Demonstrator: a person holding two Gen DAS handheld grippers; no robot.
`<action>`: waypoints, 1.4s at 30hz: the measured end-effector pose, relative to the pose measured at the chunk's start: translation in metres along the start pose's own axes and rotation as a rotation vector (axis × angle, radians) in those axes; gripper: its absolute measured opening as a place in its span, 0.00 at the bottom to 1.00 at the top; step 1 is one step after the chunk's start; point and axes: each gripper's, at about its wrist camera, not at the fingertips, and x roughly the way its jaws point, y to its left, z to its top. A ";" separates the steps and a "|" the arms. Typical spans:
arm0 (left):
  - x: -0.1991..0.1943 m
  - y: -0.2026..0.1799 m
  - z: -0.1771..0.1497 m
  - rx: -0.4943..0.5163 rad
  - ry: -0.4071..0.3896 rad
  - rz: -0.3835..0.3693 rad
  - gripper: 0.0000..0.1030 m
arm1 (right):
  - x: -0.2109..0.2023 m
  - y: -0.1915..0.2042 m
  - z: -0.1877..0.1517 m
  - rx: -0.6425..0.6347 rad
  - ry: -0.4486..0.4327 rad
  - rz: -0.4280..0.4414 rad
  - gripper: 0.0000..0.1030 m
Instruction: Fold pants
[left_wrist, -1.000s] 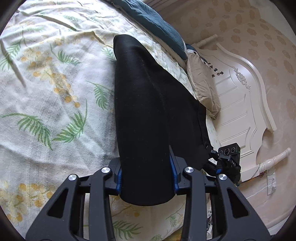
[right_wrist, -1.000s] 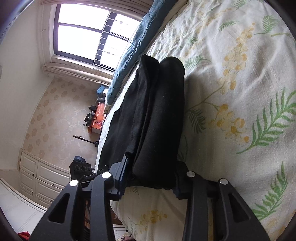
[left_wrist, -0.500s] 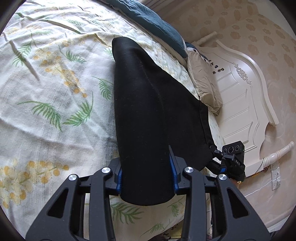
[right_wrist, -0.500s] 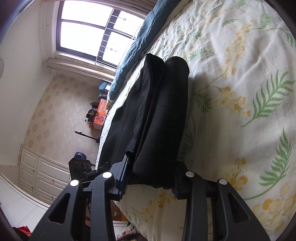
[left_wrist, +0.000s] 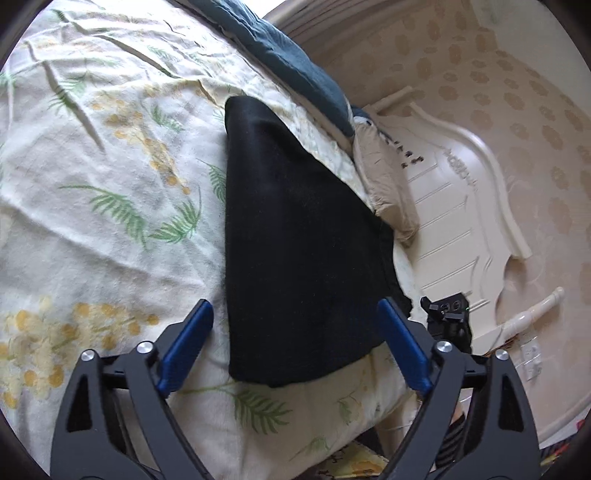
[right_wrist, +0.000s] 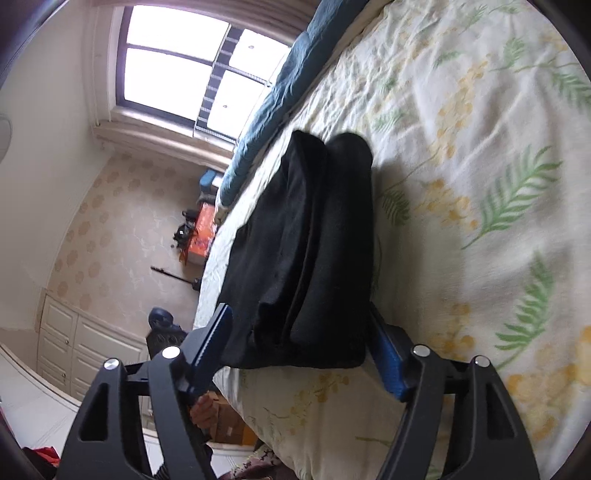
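Your bed (left_wrist: 92, 229) carries the folded pants (left_wrist: 295, 240) near its edge. Only the left view shows the headboard (left_wrist: 461, 221), only the right the window (right_wrist: 177, 70). Your left gripper (left_wrist: 295, 339) and right gripper (right_wrist: 299, 354) are opening, pads clear of the pants between them.

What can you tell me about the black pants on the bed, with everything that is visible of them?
The black pants are of plain, matte, soft-looking cloth, folded into a long narrow stack with layered edges showing on one side in the right wrist view. They lie flat on the floral bed sheet, near the bed's edge, reaching toward a blue pillow. Their near end sits between the jaws of the left gripper and the right gripper; both jaws are opening, and the pads do not press the cloth.
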 end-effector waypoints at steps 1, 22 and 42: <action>-0.003 0.003 -0.001 -0.011 -0.004 -0.008 0.89 | -0.006 -0.002 0.001 0.005 -0.016 -0.009 0.74; 0.042 -0.012 0.002 -0.003 0.060 0.080 0.46 | 0.039 -0.002 0.008 0.002 0.112 -0.043 0.44; 0.018 -0.023 -0.006 0.067 0.075 0.119 0.36 | 0.030 0.004 -0.007 0.019 0.113 -0.011 0.36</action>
